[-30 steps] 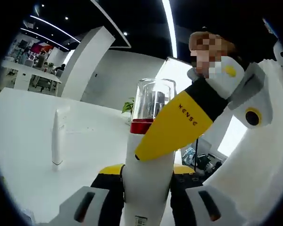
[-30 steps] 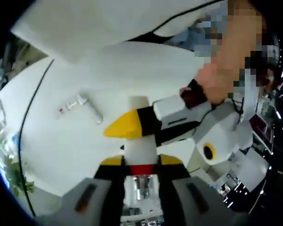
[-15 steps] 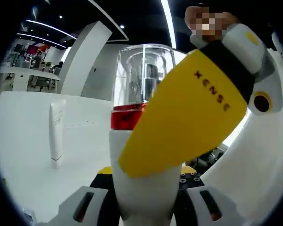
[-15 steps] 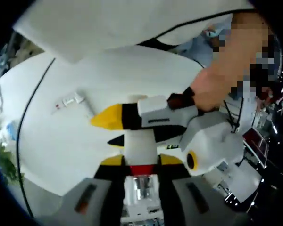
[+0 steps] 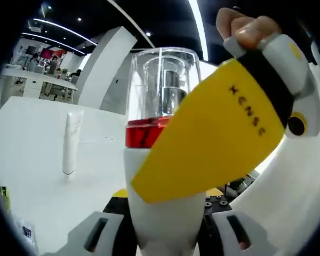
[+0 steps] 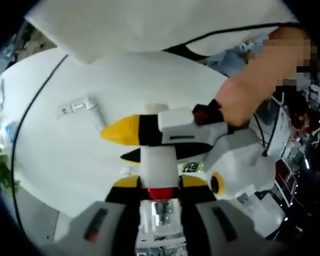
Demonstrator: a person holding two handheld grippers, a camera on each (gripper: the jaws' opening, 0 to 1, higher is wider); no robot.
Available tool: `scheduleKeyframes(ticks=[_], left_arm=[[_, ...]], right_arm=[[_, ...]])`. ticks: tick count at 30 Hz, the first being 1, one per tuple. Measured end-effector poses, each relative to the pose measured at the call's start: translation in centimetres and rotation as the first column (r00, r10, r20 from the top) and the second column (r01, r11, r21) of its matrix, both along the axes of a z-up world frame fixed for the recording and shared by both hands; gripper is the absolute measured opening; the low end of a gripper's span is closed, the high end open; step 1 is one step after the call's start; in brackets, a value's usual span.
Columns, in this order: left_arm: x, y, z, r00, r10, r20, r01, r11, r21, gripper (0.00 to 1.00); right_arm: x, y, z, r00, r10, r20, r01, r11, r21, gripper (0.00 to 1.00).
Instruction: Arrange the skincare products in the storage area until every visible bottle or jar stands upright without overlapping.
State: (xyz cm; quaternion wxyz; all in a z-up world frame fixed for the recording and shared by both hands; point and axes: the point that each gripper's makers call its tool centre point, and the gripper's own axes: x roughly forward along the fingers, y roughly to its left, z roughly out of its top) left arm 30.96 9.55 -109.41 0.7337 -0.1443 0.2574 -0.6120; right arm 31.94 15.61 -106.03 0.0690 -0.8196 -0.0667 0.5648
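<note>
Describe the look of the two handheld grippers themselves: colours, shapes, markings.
The right gripper has broad yellow jaw tips with black bands, dark lettering reading XENSE, and a white body bearing a yellow-ringed round port. The left gripper is built alike: pointed yellow tips, black bands, white housing, the same ringed port. Its hand wears a dark strap.

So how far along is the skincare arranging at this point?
Done: one white tube stands upright on the table. In hand: the red-banded bottle is clamped by both the left hand-held gripper and the right hand-held gripper. Left: set that bottle down upright, then stand up the small white items lying flat on the table.
</note>
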Motion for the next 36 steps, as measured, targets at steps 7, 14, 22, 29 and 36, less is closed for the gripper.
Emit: scheduleKeyframes(ticks=[7,14,22,29,36], left_arm=[[-0.9,0.7,-0.3,0.998,0.003,-0.059,-0.004,1.0,-0.017,0.37],[-0.6,1.3,0.1,0.994,0.041,-0.097,-0.046,0.998,-0.052,0.37],[-0.9,1.8,0.1,0.992,0.055,-0.113,-0.062,0.996,-0.063,0.37],[-0.8,2.1,0.2,0.991,0.062,-0.121,-0.072,0.995,-0.076,0.37],[0.0,2.7,0.3,0.988,0.094,-0.124,-0.105,0.991,-0.084,0.37]], right_arm=[[-0.5,0.7,-0.5,1.0,0.007,-0.013,-0.007,1.0,0.017,0.26],[-0.2,1.3,-0.5,1.0,-0.004,0.001,0.004,0.999,0.045,0.27],[-0.2,1.5,-0.8,1.0,0.002,-0.01,-0.001,0.998,0.068,0.33],[0.9,1.1,-0.4,0.998,-0.061,-0.013,0.062,0.99,0.13,0.5],[1.4,0.6,0.0,0.989,-0.14,-0.044,0.146,0.971,0.192,0.59]])
